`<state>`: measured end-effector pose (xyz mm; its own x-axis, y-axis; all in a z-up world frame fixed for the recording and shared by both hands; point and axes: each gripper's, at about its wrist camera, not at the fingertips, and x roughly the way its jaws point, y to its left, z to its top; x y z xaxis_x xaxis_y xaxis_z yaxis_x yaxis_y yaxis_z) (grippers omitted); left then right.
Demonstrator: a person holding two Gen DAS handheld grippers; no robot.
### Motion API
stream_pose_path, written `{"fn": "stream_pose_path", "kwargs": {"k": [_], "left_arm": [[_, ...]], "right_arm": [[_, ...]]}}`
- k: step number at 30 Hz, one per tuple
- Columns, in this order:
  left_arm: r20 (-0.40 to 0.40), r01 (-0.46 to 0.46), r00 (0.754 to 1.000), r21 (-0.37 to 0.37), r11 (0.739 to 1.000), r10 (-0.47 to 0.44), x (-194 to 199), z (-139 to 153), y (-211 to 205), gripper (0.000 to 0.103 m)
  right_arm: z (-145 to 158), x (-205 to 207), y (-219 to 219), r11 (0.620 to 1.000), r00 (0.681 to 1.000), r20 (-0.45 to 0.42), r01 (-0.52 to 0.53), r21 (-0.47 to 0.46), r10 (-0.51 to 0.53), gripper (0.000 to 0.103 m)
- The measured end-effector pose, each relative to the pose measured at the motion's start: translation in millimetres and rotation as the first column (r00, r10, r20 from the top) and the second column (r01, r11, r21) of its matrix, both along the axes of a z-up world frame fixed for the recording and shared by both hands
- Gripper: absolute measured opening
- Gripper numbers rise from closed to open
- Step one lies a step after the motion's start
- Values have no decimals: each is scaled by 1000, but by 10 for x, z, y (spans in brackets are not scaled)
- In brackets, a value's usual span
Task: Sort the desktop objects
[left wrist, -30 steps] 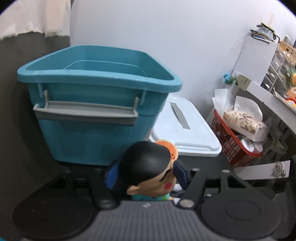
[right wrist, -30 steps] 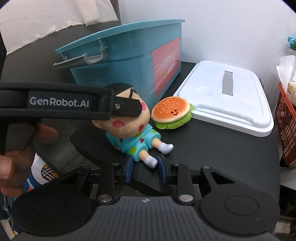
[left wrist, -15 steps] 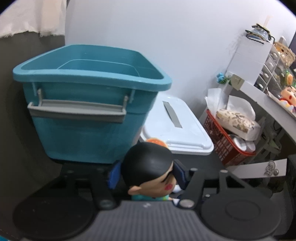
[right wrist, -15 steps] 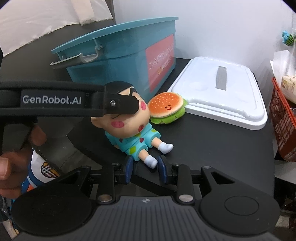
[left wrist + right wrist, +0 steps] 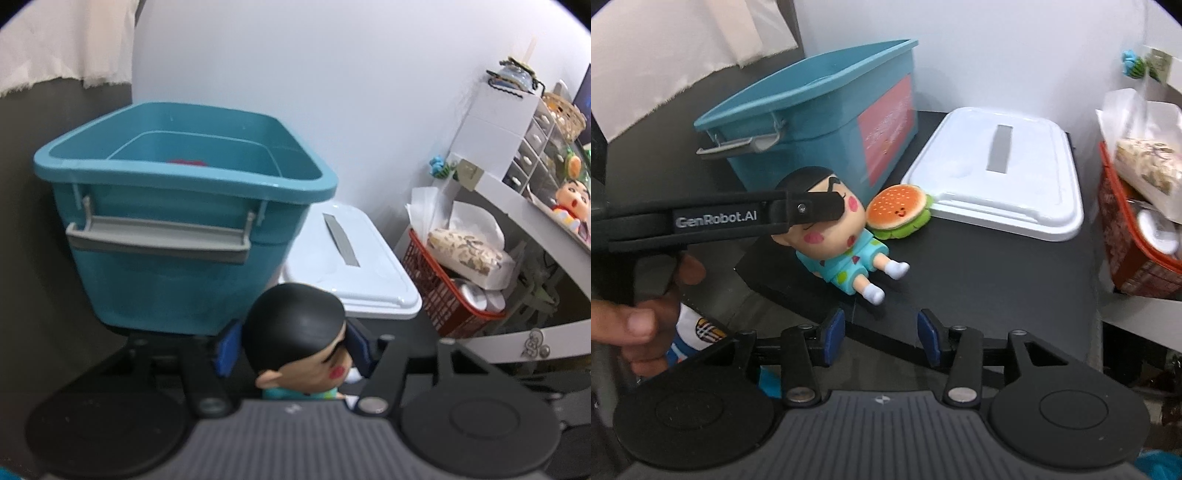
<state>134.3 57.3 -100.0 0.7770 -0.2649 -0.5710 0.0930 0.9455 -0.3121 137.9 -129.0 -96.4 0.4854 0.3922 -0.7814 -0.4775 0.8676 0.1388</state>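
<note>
A cartoon boy doll with black hair and a turquoise outfit is held by the head in my left gripper, lifted off the black table. In the left wrist view its head fills the space between the blue pads. The left gripper also shows in the right wrist view. My right gripper is open and empty, just below the doll's feet. A plush hamburger lies beside the doll. The open teal bin stands ahead, with something red inside it.
The bin's white lid lies flat on the black table to the right of the bin. A red basket with bags stands at the right edge. A shelf with drawers and another doll is at far right.
My left gripper has lifted the doll higher, so the bin's inside shows more. My right gripper has opened and let go of the doll's foot.
</note>
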Motion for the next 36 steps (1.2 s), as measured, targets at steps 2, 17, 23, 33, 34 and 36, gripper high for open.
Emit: {"fn": "stream_pose_path", "kwargs": {"k": [2, 17, 23, 33, 34, 36], "left_arm": [[0, -7, 1000, -2, 1000, 7, -19, 10, 11, 63], [-3, -66, 998, 77, 995, 66, -175, 220, -70, 63], [5, -66, 998, 111, 992, 66, -278, 395, -114, 63], [50, -81, 996, 176, 981, 73, -471, 891, -207, 63], [57, -84, 996, 182, 980, 75, -494, 946, -213, 63], [72, -88, 995, 196, 977, 76, -545, 1069, -231, 63]], "right_arm": [[84, -66, -72, 1000, 1000, 14, 4, -8, -4, 58], [505, -366, -424, 999, 995, 101, 23, 47, -28, 61], [594, -426, -480, 997, 991, 126, 25, 76, -34, 61], [624, -478, -503, 990, 992, 120, 18, 136, -35, 61], [640, -495, -502, 990, 992, 125, 15, 142, -33, 61], [687, -529, -510, 987, 990, 134, 11, 160, -33, 61]]}}
